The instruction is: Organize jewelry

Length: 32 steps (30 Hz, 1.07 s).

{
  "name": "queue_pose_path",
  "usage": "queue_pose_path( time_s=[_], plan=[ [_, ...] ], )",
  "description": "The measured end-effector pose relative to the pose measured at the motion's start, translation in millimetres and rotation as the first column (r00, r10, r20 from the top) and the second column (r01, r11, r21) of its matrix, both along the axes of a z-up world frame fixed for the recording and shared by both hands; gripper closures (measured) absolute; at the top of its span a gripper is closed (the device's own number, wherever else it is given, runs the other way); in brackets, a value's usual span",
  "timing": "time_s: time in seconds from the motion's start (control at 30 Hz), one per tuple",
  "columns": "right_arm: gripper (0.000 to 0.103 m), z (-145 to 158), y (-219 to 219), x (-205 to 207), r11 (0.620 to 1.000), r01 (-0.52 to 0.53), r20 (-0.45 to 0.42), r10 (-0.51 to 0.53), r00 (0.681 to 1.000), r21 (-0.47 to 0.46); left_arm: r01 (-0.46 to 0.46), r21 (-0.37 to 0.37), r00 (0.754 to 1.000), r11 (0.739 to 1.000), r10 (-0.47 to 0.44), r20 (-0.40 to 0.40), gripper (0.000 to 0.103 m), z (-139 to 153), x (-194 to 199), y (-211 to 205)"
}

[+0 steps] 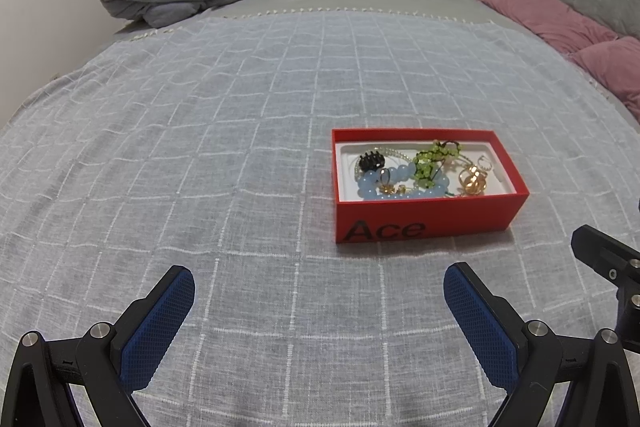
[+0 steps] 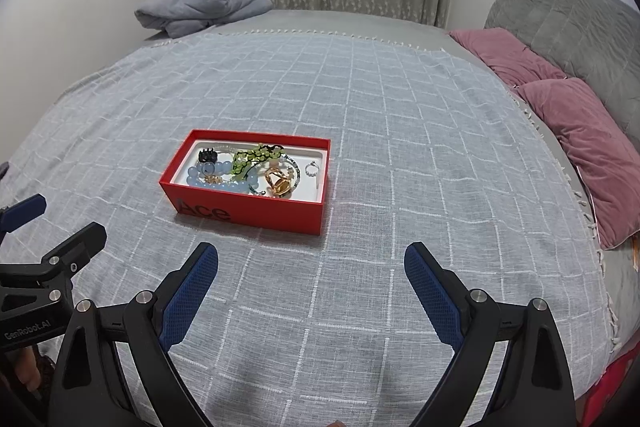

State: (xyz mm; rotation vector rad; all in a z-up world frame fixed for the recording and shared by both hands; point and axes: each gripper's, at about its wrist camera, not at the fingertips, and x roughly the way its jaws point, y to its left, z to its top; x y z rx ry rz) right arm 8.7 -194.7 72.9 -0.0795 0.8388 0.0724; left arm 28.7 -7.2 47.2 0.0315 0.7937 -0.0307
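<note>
Both hand-held grippers [image 1: 319, 283] [image 2: 311, 263] wide apart, w/ nothing between; jewelry in red box [image 2: 248, 211].

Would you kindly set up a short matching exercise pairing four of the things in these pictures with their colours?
Things:
1. box
2. large bead bracelet
3. small hair claw
4. pillows

Colours:
A. black
B. dusty pink
C. red
D. pale blue

Pairs: 1-C, 2-D, 3-A, 4-B
</note>
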Motion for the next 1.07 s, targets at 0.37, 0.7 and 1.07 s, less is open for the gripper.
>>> queue_pose_path(
  time_s=[0.37, 0.7, 1.07],
  plan=[
    [0.007, -0.3, 0.0, 0.1, 1.0, -0.001, -0.002, 0.001, 1.0, 0.002, 0.0, -0.001, 1.0, 1.0, 0.0, -0.003, 0.001, -1.1, -0.6, -0.2],
    [0.007, -1.9, 1.8, 0.2, 1.0, -0.004, -0.005, 0.004, 1.0, 0.004, 0.002, -0.002, 1.0, 1.0, -0.002, -0.007, 0.001, -2.3, -1.5, -1.3],
    [0.007, -3.4, 1.5, -0.2, 1.0, -0.006, -0.007, 0.006, 1.0, 0.008, 0.023, -0.019, 0.999, 1.0, -0.024, -0.023, 0.001, -3.5, -1.8, -0.6]
  ],
)
